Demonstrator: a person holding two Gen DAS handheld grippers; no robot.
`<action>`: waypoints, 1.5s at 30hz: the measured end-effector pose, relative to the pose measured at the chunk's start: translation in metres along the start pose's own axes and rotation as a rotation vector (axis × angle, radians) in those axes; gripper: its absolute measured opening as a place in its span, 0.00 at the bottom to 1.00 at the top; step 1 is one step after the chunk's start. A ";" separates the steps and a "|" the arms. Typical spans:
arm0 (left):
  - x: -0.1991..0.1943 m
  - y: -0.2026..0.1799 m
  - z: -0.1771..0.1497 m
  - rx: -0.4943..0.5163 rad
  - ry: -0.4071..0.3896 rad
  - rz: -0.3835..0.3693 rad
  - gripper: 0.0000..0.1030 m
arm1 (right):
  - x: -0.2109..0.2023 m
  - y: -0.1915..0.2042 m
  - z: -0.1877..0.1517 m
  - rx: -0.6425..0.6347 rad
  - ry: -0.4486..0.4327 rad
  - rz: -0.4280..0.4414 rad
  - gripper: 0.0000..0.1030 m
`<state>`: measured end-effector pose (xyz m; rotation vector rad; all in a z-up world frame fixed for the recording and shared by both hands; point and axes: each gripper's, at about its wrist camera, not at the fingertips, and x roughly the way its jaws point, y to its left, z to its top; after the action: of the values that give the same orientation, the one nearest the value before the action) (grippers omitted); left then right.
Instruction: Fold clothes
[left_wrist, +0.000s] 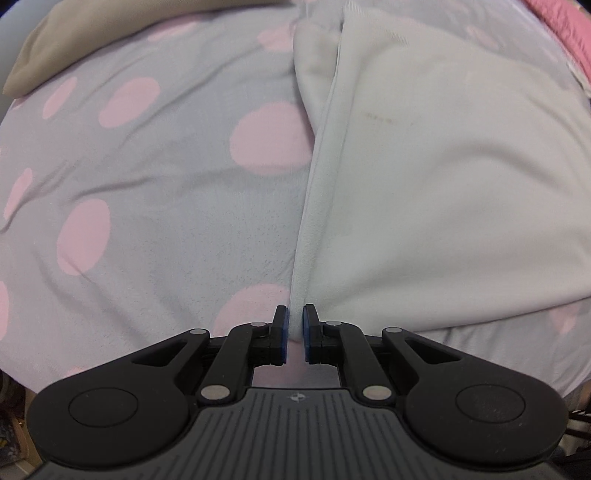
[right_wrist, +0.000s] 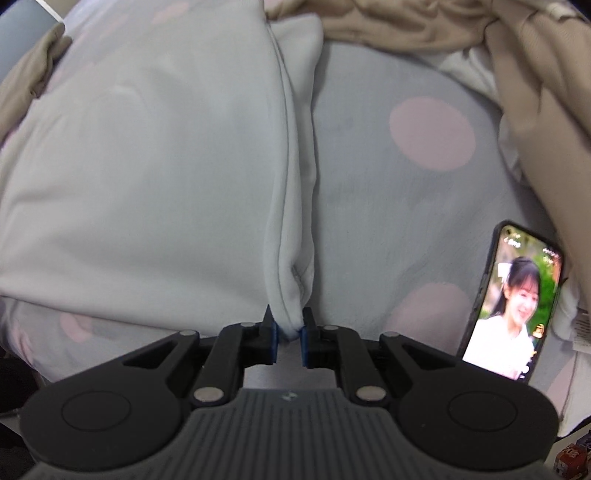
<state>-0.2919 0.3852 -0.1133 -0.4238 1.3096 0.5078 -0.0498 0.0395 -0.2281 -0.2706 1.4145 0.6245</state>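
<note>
**A:** On a bed with a grey, pink-dotted sheet (left_wrist: 155, 206), a pale garment (left_wrist: 443, 177) lies spread. Where do the grippers stand?

**B:** Both point steeply down at it. The left gripper (left_wrist: 294, 334) has its jaws clenched on the garment's left edge; the right gripper (right_wrist: 288, 338) pinches the opposite edge, a thicker bunch of cloth.

**A:** And the relation the next move hangs on?

**B:** The garment runs forward, away from both jaws, its long axis between them. Neither hand looks nearer. A phone (right_wrist: 513, 306) lies just beside the right side.
</note>
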 end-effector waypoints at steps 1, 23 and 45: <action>0.003 0.000 0.001 0.002 0.003 0.001 0.06 | 0.003 -0.002 0.000 0.003 0.006 0.007 0.12; -0.064 -0.013 0.048 -0.098 -0.375 -0.049 0.56 | -0.068 0.004 0.030 0.077 -0.415 0.071 0.60; 0.029 -0.038 0.112 -0.035 -0.287 -0.073 0.78 | 0.020 0.003 0.103 0.074 -0.344 0.049 0.84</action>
<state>-0.1755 0.4209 -0.1174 -0.4097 1.0072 0.5106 0.0347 0.1017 -0.2301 -0.0646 1.1125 0.6240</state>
